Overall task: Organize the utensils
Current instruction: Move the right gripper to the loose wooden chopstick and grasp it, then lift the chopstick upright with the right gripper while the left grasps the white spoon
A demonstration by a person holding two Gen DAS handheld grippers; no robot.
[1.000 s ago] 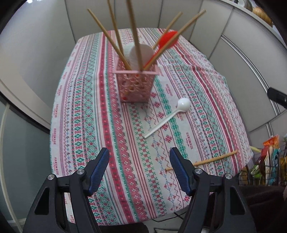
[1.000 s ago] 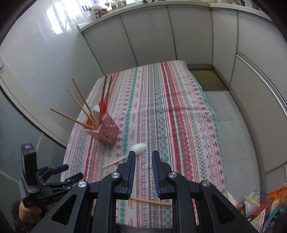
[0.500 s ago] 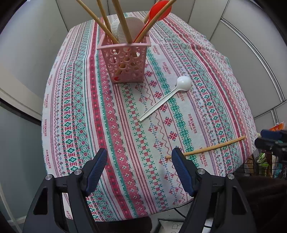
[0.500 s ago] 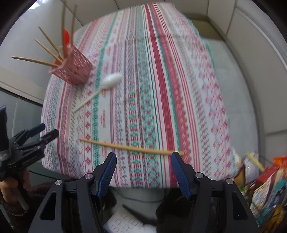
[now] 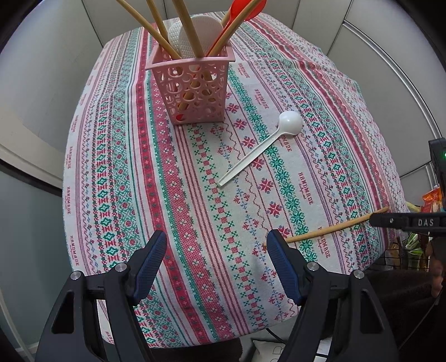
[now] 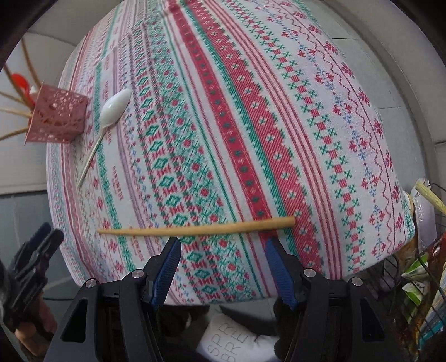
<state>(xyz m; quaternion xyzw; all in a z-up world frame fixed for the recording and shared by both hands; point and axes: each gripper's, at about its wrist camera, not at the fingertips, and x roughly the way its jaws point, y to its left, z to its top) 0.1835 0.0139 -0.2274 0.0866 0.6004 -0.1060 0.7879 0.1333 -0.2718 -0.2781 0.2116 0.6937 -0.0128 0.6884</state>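
Left wrist view: left gripper point(image 5: 216, 250) fingers spread wide, nothing between them, hovering over the near edge of the patterned tablecloth point(image 5: 117, 172). Pink holder point(image 5: 192, 89) stands upright at the far end, already loaded: four wooden chopsticks point(image 5: 156, 30) leaning out (count is my best read, tops are cropped), one red spoon point(image 5: 237, 11), one white paddle-shaped utensil point(image 5: 195, 33). Left on the cloth: one white spoon point(image 5: 264, 147) lying flat, just beside the holder on the near right, bowl toward the far side; one loose chopstick point(image 5: 334, 229) near the right edge, well apart from the holder. Part of the other gripper pokes in at the right, near that chopstick's far tip.

Right wrist view: right gripper point(image 6: 221, 245) fingers set wide apart, empty, tips just short of the loose chopstick point(image 6: 195, 230), which lies crosswise right ahead of them, not touched as far as I can tell. Holder point(image 6: 57, 117) far off at the left edge, white spoon point(image 6: 114, 108) next to it. Baskets of packets at the right margin, off the table (not task stuff).

Progress judgement: mostly done, six pieces in the holder, two still out. Remaining: chopstick pickup looks like the step in hand for the right side, then the white spoon, both into the holder.
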